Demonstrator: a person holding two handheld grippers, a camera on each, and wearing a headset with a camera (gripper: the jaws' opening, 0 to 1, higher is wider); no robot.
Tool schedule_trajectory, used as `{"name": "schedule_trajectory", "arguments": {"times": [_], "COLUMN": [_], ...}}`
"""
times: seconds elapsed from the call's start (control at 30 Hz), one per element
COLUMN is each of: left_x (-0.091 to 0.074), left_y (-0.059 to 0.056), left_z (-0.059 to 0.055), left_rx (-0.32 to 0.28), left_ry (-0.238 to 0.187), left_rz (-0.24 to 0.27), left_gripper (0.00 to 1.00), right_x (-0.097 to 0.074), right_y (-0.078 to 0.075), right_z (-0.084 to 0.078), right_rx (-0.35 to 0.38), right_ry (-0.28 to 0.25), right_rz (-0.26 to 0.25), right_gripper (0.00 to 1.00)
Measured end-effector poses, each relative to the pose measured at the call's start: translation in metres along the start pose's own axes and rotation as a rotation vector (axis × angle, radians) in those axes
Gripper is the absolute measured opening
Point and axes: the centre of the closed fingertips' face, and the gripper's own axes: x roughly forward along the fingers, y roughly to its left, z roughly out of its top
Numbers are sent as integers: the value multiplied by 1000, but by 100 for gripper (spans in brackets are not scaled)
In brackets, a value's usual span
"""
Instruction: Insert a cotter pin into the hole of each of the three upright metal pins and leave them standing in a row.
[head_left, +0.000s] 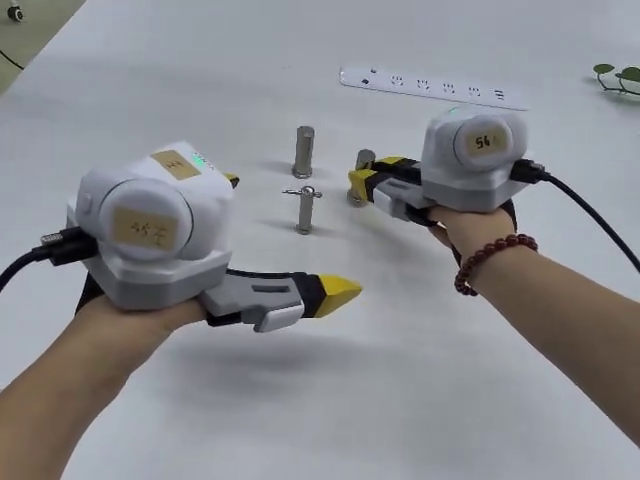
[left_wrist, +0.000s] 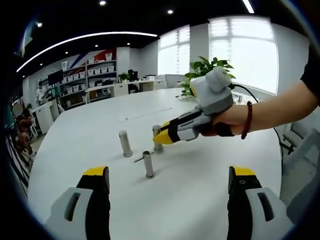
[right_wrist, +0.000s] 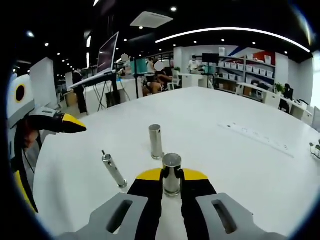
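- Mid-bench, well clear of every edge of the white bench (head_left: 400, 390): three upright metal pins, standing close together.
- Item 1, cottered pin (head_left: 305, 212): the one closest to the near edge, with a cotter pin (head_left: 300, 192) crosswise through its top. Judged finished.
- Item 2, far pin (head_left: 304, 150): just behind item 1, toward the far edge. It stands free and has nothing through it.
- Item 3, right-hand pin (right_wrist: 171, 172): upright, just beside the other two on the right-edge side, its top bare and clear of the jaws.
- Right gripper (right_wrist: 171, 181): closed on item 3, one jaw against each side of the shaft.
- Left gripper (left_wrist: 168, 172): jaws spread wide with nothing between them. It is held off the bench toward the near edge and faces the pins.
- Power strip (head_left: 430, 88): flat along the far edge, well apart from the work.
- Handling note (judgement): the step in hand is steadying item 3 for its cotter pin.
  - The cross-hole is too small to make out. Keep the grip below the top so the hole is left uncovered.
  - Hold the shaft vertical with its foot flat on the bench.
  - Turn the hole toward the left gripper.
  - Feed the cotter pin in level.
  - Mind items 1 and 2, which stand near enough to knock.
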Motion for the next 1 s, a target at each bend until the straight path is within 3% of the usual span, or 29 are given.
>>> {"name": "schedule_trajectory", "arguments": {"times": [0.37, 1.0], "left_x": [0, 1], "left_y": [1, -5], "left_z": [3, 6], "left_rx": [-11, -10], "left_ry": [0, -4], "left_rz": [-5, -28], "left_gripper": [99, 99], "right_x": [-22, -39], "right_y": [9, 27], "right_z": [-9, -32], "right_rx": [-9, -1], "right_ry": [16, 54], "right_rz": [5, 22], "right_gripper": [8, 8]}}
